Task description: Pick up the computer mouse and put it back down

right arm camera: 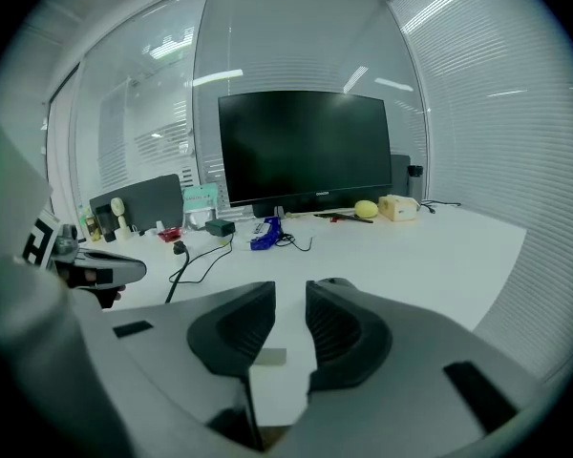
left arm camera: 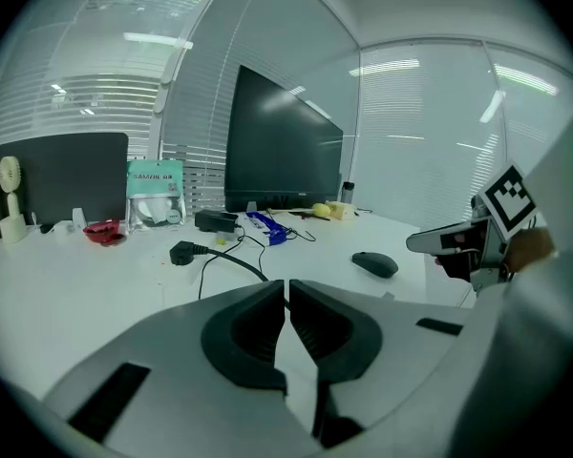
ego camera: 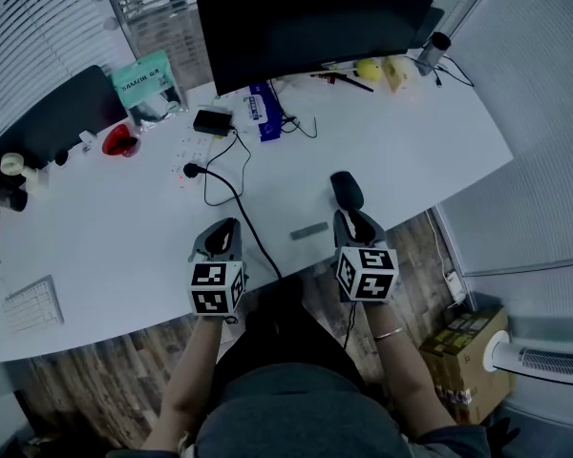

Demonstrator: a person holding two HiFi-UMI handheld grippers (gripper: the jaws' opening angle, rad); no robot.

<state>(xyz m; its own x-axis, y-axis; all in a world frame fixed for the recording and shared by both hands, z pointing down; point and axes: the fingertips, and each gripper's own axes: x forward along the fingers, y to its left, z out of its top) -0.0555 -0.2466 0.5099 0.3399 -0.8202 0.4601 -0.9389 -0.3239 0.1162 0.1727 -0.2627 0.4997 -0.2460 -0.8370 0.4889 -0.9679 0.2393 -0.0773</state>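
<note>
The mouse lies on the white desk, just off our right gripper, at its 12 o'clock. We judge it light, hard and smooth, best pinched across its flanks. Our right jaws stand slightly apart on nothing. Our left gripper has its jaws drawn together, empty. A cable trails at the mouse's 9 o'clock, the monitor stands at 12, and blinds line the room.
</note>
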